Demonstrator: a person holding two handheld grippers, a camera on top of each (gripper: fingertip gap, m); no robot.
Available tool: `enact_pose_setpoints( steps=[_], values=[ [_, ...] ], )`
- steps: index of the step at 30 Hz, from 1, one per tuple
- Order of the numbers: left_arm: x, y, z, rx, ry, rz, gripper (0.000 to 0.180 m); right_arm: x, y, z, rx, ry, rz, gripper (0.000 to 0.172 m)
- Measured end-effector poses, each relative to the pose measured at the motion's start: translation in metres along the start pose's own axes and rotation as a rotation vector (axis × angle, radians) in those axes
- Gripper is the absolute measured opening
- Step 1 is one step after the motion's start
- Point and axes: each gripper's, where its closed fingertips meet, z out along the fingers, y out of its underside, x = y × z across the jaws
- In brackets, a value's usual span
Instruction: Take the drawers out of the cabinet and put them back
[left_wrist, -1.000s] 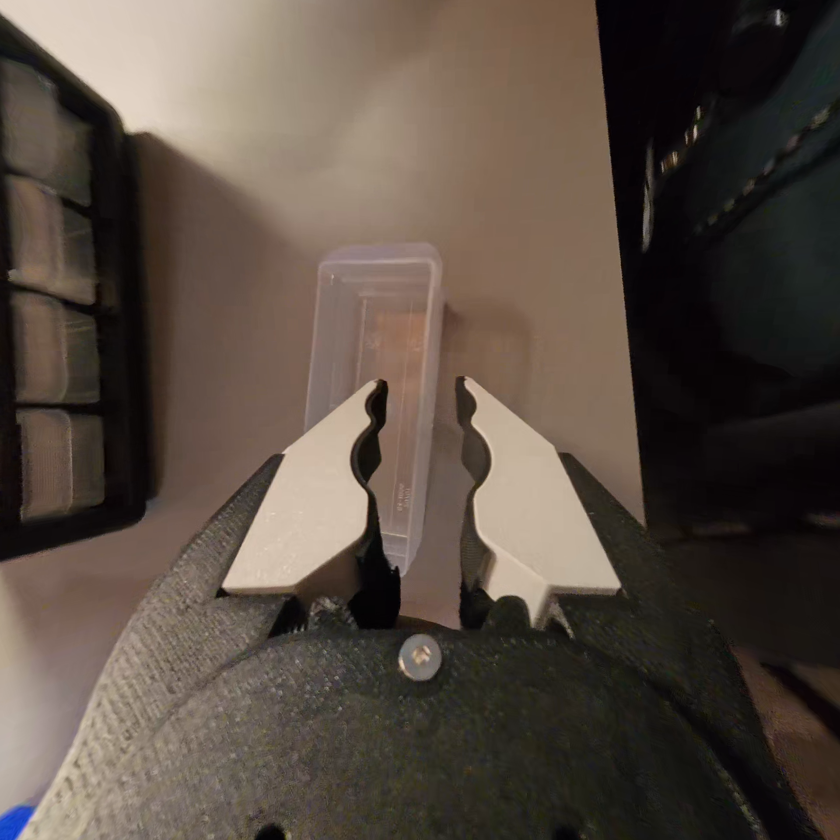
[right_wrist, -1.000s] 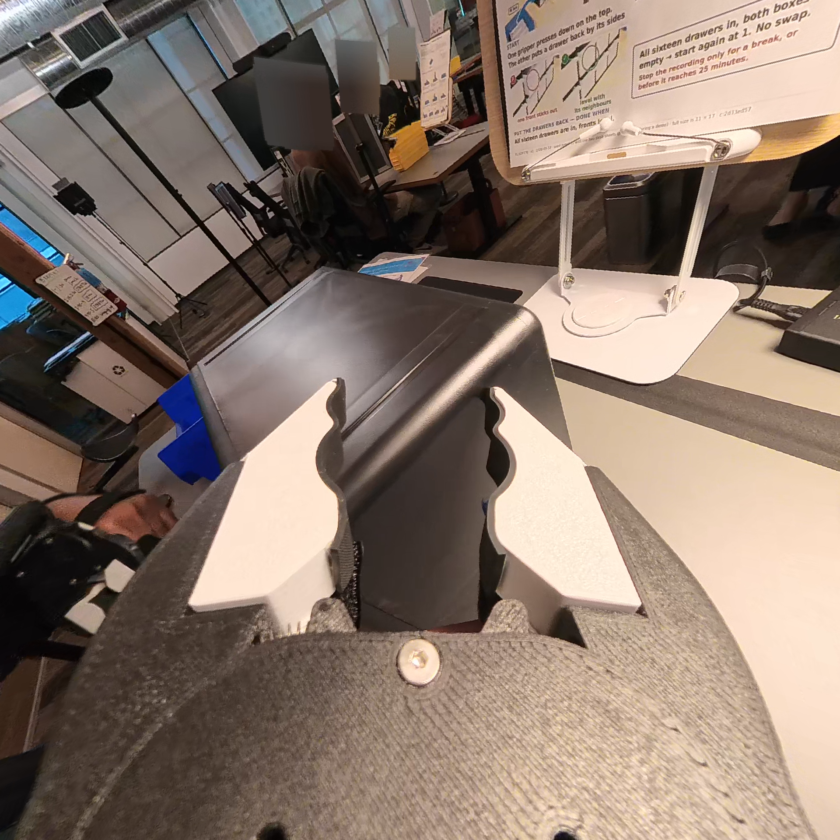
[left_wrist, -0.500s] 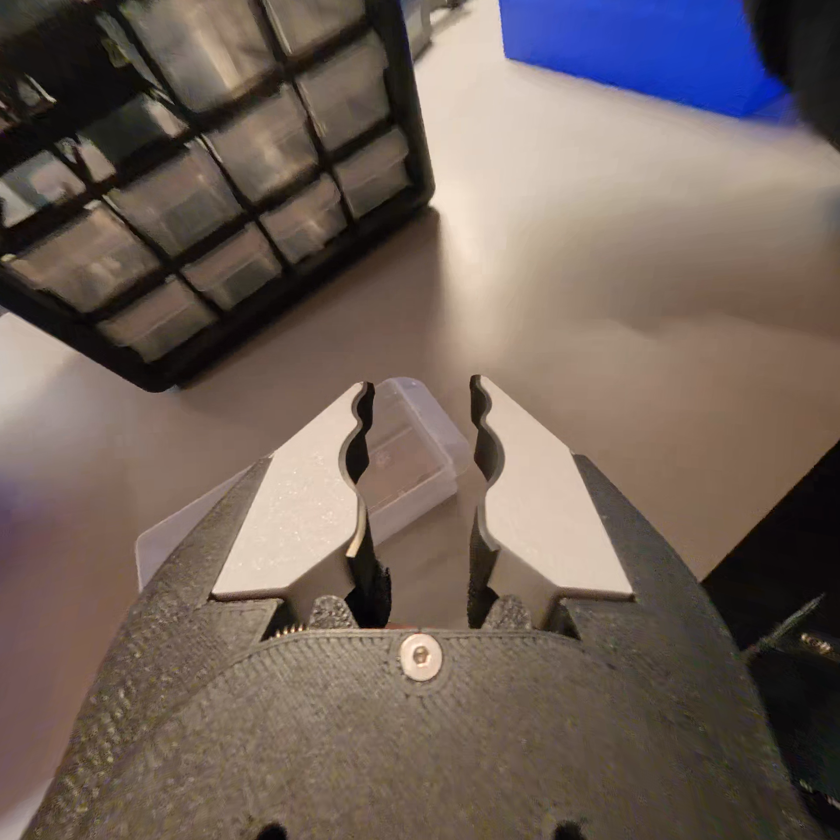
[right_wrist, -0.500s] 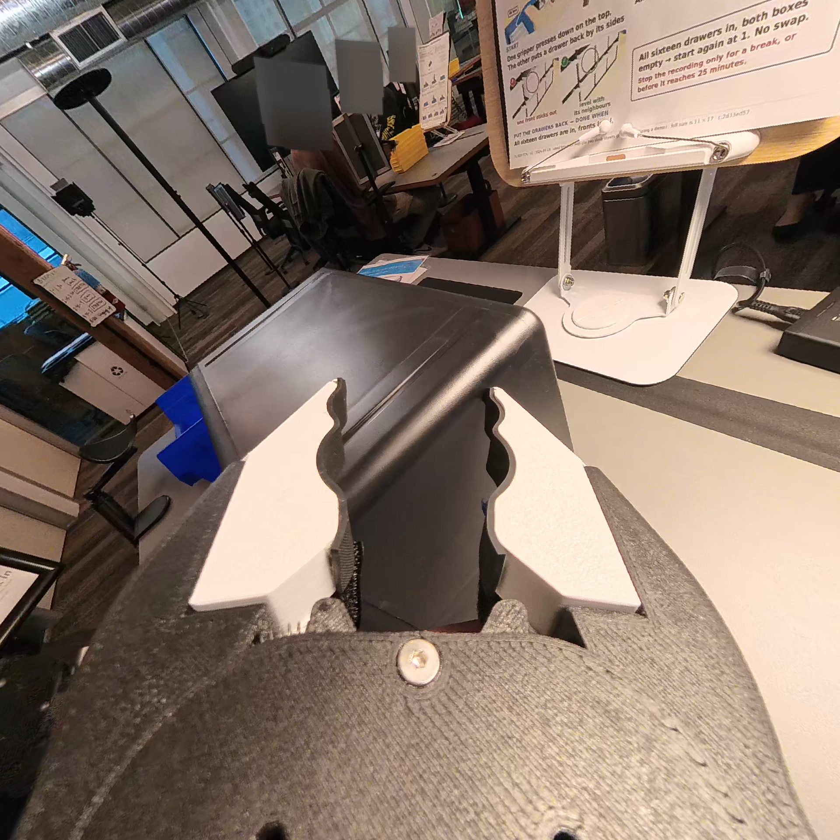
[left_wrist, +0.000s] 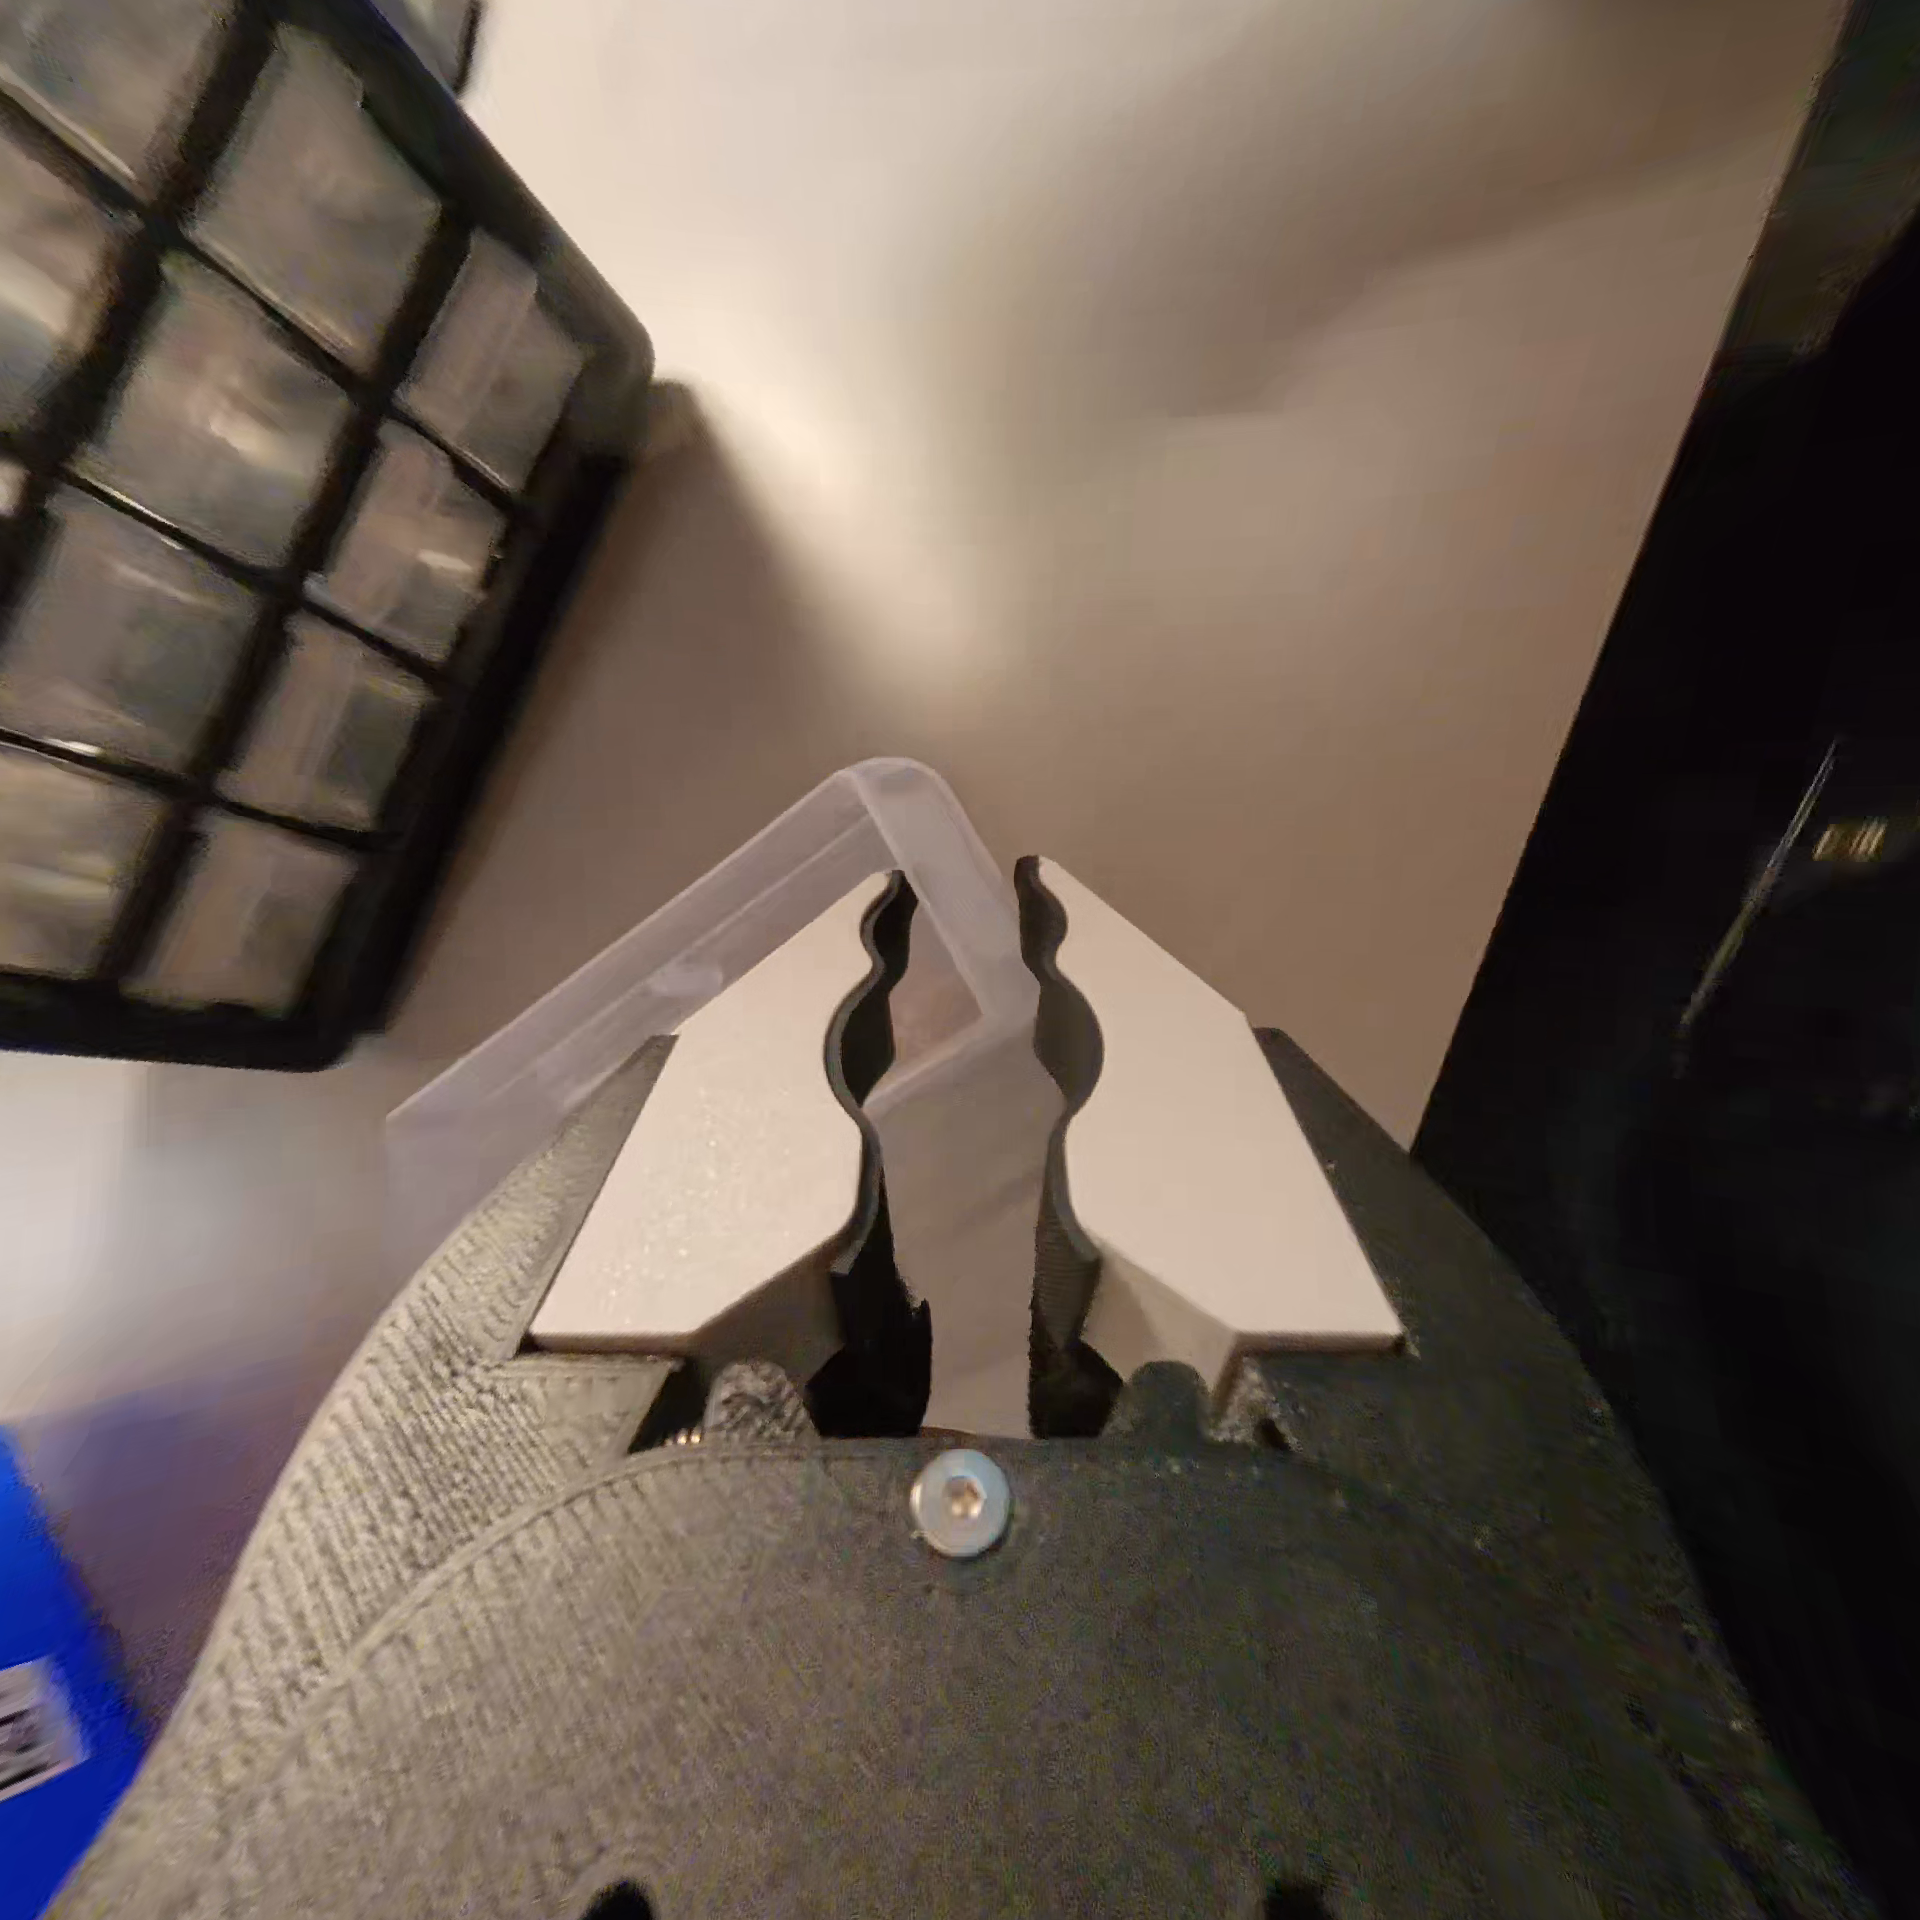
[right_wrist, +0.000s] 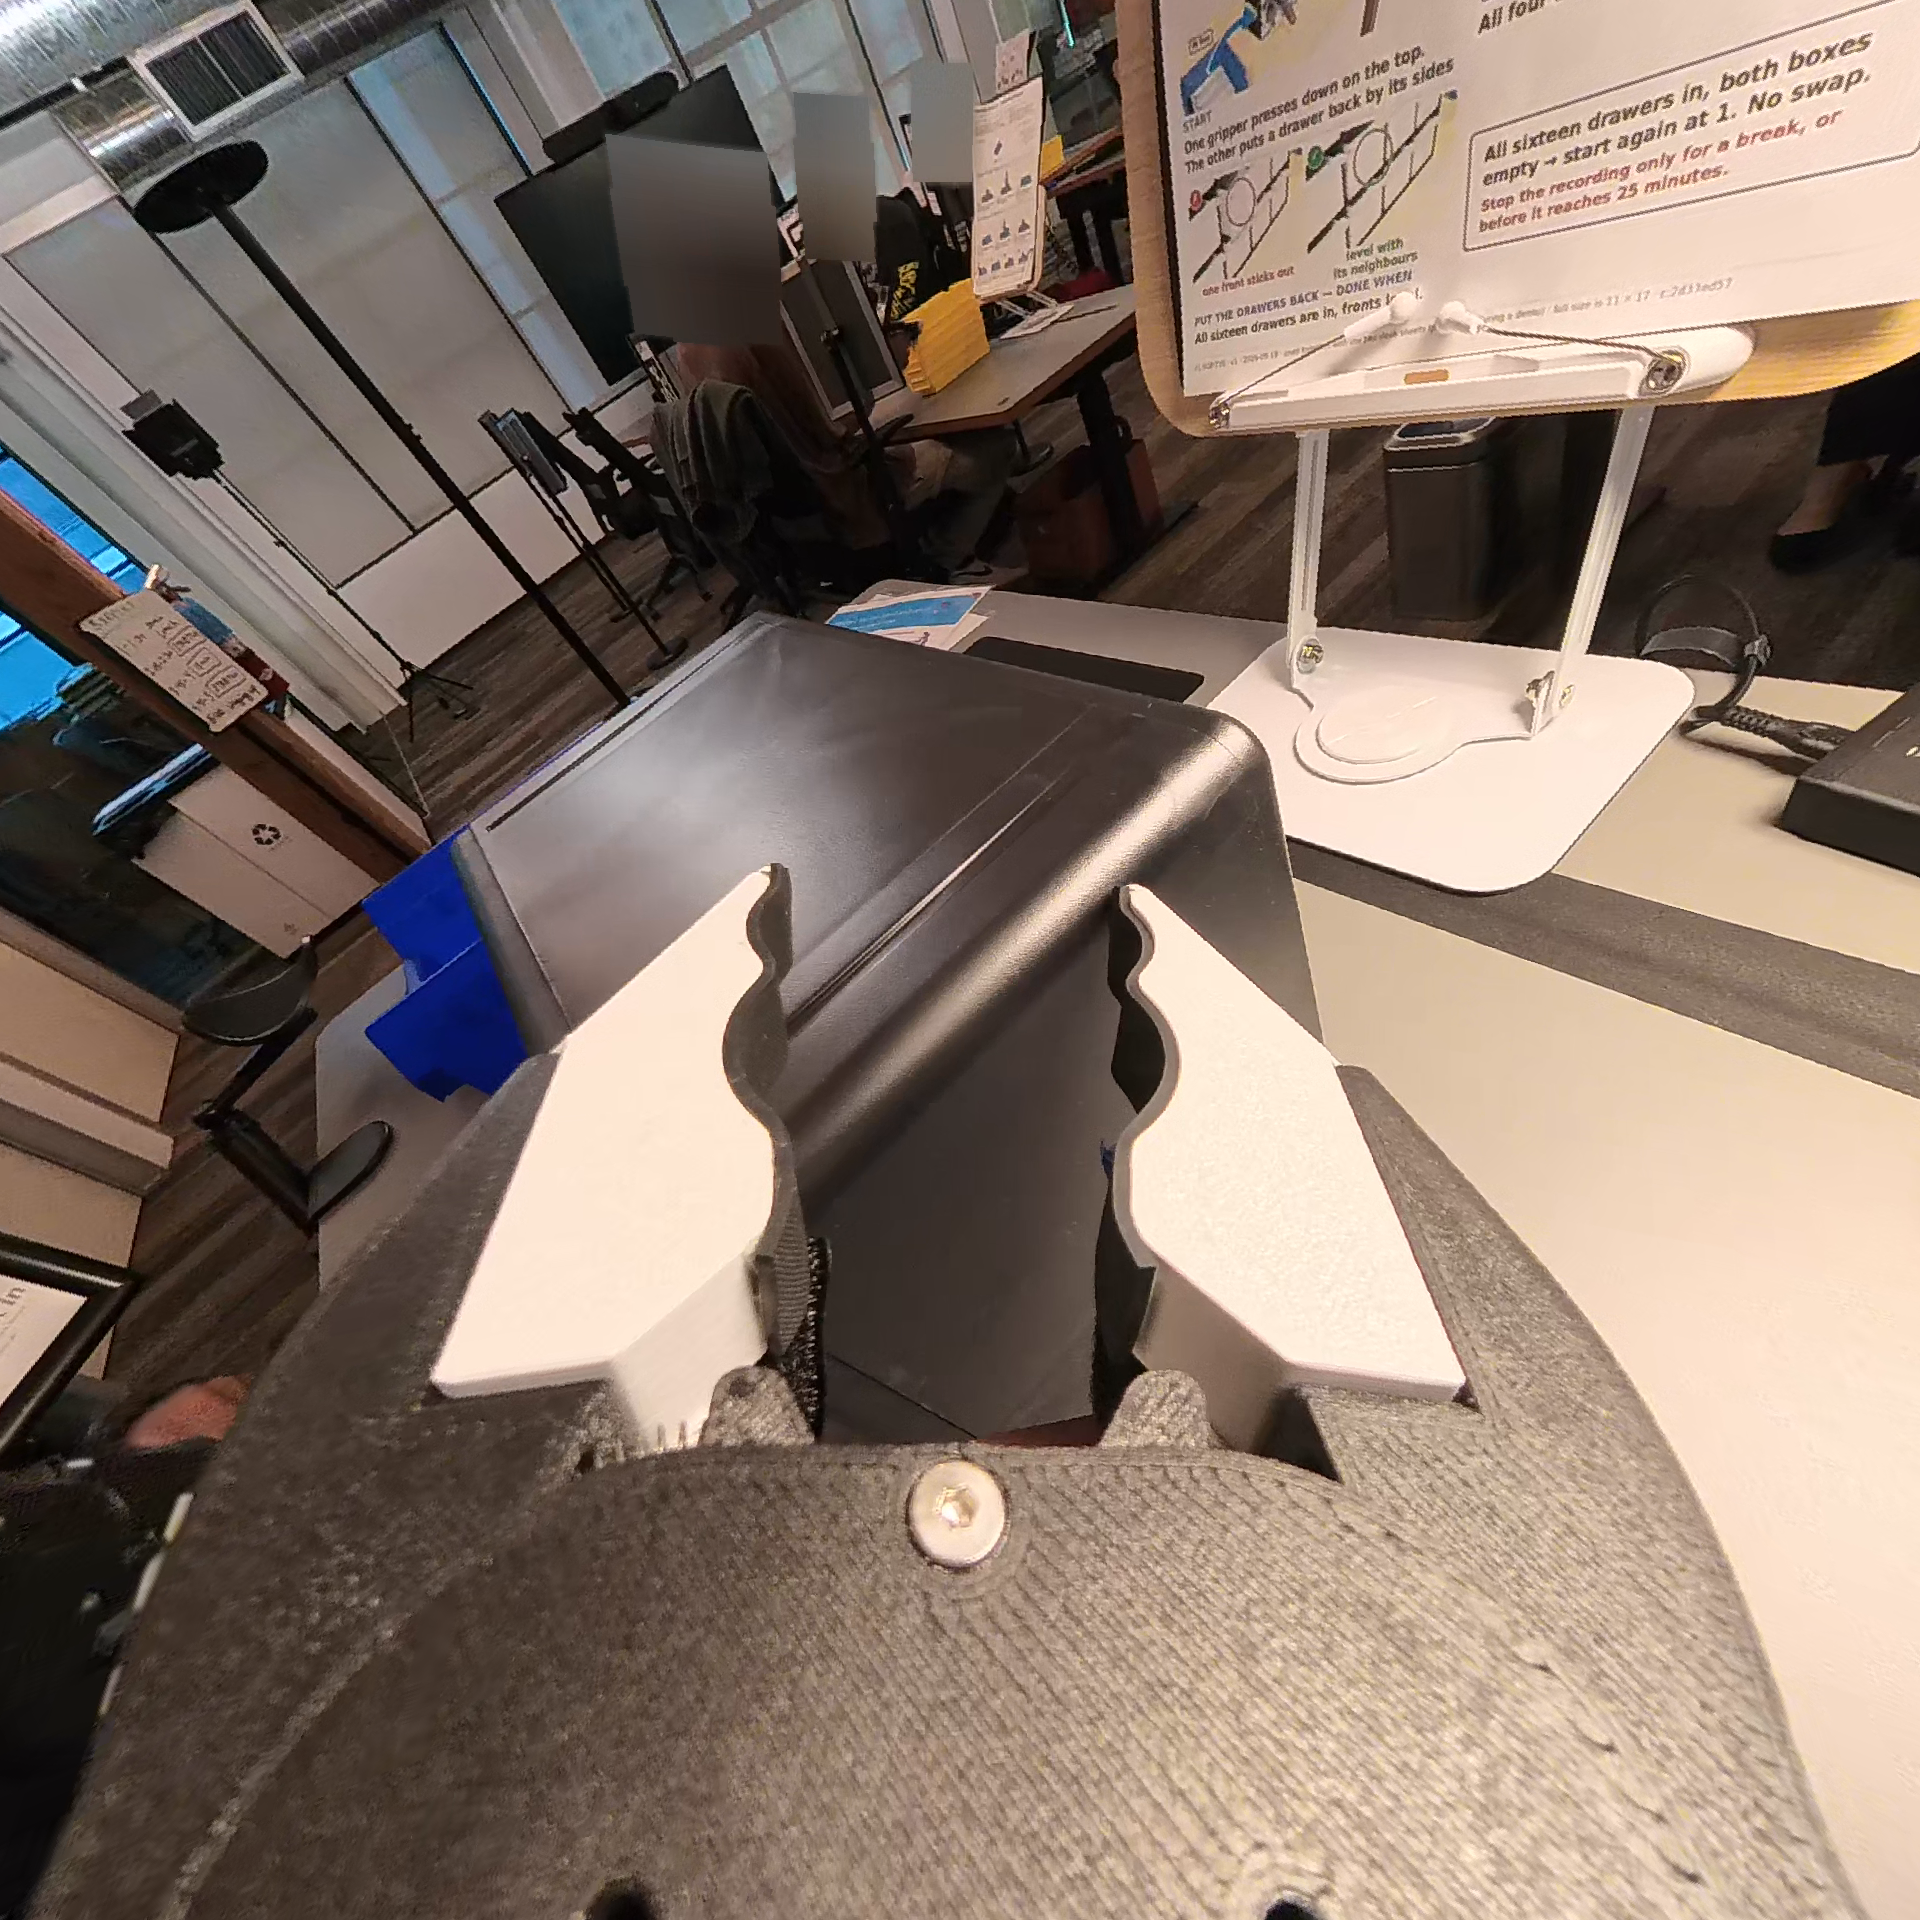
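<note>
Left gripper (left_wrist: 956, 883) apparently pinches drawer (left_wrist: 914, 810).

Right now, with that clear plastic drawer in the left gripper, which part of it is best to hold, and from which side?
Probably its short end wall, from the open top. The clear drawer is a thin-walled open box, so one finger goes inside and one outside that wall. The left gripper already straddles the end wall near a corner; a hold nearer the wall's middle would likely twist less.

Clear plastic drawer (left_wrist: 904, 831) tilted, seemingly pinched at one wall; black cabinet (left_wrist: 260, 499) of translucent drawers stands apart.
</note>
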Motion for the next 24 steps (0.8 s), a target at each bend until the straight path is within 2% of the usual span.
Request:
enact_pose_setpoints(
  steps=[2, 6, 9, 14, 19, 24],
  values=[
    [-0.014, 0.010, -0.016, -0.015, -0.037, 0.098, 0.020, 0.000, 0.000, 0.000, 0.001, -0.002, 0.002, 0.063],
    [-0.038, 0.011, -0.042, 0.023, -0.090, 0.021, 0.038, -0.001, 0.000, 0.000, 0.001, -0.002, 0.000, 0.063],
    [-0.032, 0.008, -0.041, 0.044, -0.092, 0.015, 0.043, -0.001, -0.001, 0.000, 0.001, 0.001, -0.003, 0.063],
    [-0.046, 0.037, -0.031, -0.109, -0.192, 0.148, 0.049, -0.001, 0.000, 0.000, 0.004, -0.001, 0.000, 0.063],
    [-0.050, 0.057, -0.031, -0.182, -0.142, 0.213, 0.045, 0.000, 0.000, 0.000, 0.002, -0.001, -0.003, 0.063],
    [-0.058, 0.069, -0.014, -0.212, -0.201, 0.249, 0.023, 0.000, 0.000, -0.001, -0.001, 0.001, -0.006, 0.063]
  ],
)
